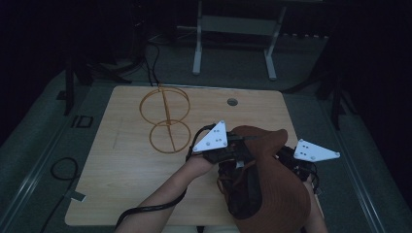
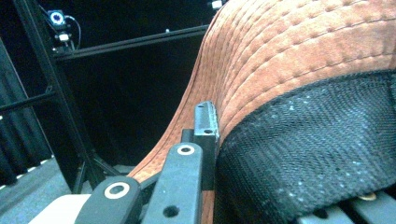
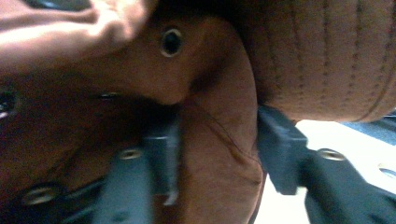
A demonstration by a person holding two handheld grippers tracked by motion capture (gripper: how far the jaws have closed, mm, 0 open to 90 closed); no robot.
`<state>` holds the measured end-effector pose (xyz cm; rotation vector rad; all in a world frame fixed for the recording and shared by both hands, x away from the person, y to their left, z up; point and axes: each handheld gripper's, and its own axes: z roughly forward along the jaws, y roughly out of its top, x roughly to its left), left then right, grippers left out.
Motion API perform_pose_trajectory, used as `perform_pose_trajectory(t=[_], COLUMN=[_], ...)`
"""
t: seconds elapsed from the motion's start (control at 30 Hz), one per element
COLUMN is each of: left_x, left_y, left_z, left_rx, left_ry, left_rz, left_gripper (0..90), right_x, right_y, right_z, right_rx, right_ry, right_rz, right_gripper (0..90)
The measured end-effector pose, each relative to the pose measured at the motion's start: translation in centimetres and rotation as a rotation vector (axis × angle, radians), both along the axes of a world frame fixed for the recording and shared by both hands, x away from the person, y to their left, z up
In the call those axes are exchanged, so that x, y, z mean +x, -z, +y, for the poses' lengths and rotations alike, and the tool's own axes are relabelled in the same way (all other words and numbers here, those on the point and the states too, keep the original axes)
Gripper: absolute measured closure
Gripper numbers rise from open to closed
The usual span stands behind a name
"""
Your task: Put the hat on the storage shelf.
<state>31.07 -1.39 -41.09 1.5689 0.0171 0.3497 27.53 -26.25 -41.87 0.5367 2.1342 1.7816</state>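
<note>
A brown stitched hat with a black mesh lining is held above the near right part of the wooden table, between both hands. My left gripper is shut on the hat's brim; in the left gripper view my left gripper has a black jaw tight against the brim's edge. My right gripper sits at the hat's right side, partly hidden behind it. In the right gripper view my right gripper has a fold of the hat's crown pinched between its jaws, below a metal eyelet.
An orange wire stand of two rings on a rod stands on the table's far left part. A round cable hole lies near the far edge. A white frame stands on the floor behind the table, and a cable loop lies at the left.
</note>
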Motion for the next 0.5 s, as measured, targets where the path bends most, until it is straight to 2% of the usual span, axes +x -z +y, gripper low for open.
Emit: perform_pose_trajectory(t=[0.03, 0.07, 0.17, 0.27, 0.43, 0.5], left_x=[0.1, 0.16, 0.3, 0.55, 0.68, 0.55], left_y=[0.17, 0.2, 0.26, 0.17, -0.37, -0.56], left_z=[0.02, 0.07, 0.21, 0.49, 0.89, 1.01], left_rx=[0.001, 0.002, 0.006, 0.004, 0.019, 0.044], left_ry=[0.005, 0.011, 0.014, 0.022, -0.025, -0.054], left_rz=[0.004, 0.006, 0.005, 0.012, 0.034, 0.013], left_gripper=[85.8, 85.7, 85.0, 79.2, 61.3, 58.4], right_x=[-0.21, -0.24, -0.17, -0.2, -0.17, -0.07], right_y=[-0.02, -0.02, 0.07, 0.1, -0.18, -0.33], right_z=[0.13, 0.12, 0.06, 0.03, -0.12, -0.44], right_rx=[-0.015, -0.013, -0.011, -0.004, 0.001, 0.018], right_ry=[0.005, 0.004, 0.001, 0.002, 0.016, 0.02], right_rz=[-0.015, -0.013, -0.002, 0.004, 0.006, 0.012], right_gripper=[83.7, 85.4, 87.3, 87.6, 87.8, 87.8])
